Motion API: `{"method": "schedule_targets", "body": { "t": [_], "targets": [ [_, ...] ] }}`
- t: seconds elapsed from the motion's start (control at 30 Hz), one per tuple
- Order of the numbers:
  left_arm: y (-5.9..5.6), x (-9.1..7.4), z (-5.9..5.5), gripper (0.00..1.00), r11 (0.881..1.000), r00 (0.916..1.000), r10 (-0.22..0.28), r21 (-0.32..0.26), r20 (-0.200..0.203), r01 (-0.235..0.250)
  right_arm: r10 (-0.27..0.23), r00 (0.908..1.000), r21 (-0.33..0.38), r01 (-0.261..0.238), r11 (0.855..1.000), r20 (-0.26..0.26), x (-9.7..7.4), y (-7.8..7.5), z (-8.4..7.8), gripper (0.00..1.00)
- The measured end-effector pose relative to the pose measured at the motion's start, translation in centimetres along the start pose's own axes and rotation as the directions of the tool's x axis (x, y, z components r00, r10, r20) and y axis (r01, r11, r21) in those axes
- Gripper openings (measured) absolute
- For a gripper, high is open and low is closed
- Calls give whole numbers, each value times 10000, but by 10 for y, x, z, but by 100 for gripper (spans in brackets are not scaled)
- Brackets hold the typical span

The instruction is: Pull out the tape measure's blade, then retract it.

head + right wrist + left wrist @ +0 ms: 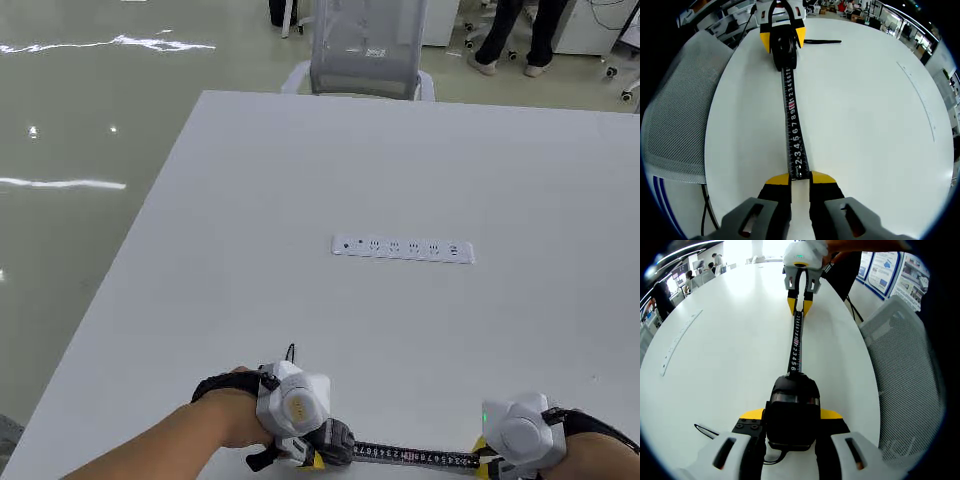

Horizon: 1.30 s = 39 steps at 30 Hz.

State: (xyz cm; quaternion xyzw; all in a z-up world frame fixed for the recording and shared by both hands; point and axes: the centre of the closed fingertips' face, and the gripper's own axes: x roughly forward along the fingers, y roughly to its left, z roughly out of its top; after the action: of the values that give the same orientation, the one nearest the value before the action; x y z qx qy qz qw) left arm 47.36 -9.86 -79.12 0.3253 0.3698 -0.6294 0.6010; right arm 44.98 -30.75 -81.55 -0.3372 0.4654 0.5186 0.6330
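A broad white matte counter (250,200) carries a long white plastic power strip (402,248) near its middle, lying flat and crosswise, well apart from every edge. At the far edge stands a grey mesh-backed office chair (365,45), pushed up close. A glossy pale-green floor (90,150) spreads to the left (streaked with light reflections). Beyond the far right corner stand a person's legs in dark trousers (510,30). In the left gripper view a white mesh chair back (900,365) sits just beside the counter's edge, blue-and-white wall posters (887,265) behind it
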Motion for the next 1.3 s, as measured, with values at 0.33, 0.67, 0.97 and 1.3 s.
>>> {"method": "schedule_targets", "body": {
  "t": [0.33, 0.67, 0.97, 1.3],
  "targets": [
    [0, 0, 0, 34, 10000, 10000, 9, 1, -7, -9, -55, 10000, 11, 55, 10000, -12, -2, 0, -5, 11],
    [0, 0, 0, 34, 10000, 10000, 5, 7, -3, -5, -76, 9999, 85, 77, 9999, -98, -3, -1, -12, 11],
    [0, 0, 0, 34, 10000, 10000, 0, -3, 3, 0, -131, 9998, 143, 133, 9998, -115, -5, -2, -15, 11],
    [0, 1, 0, 34, 10000, 10000, 9, 20, -23, -9, -139, 9997, 209, 143, 9997, -179, -8, -2, -20, 11]
  ]
}}
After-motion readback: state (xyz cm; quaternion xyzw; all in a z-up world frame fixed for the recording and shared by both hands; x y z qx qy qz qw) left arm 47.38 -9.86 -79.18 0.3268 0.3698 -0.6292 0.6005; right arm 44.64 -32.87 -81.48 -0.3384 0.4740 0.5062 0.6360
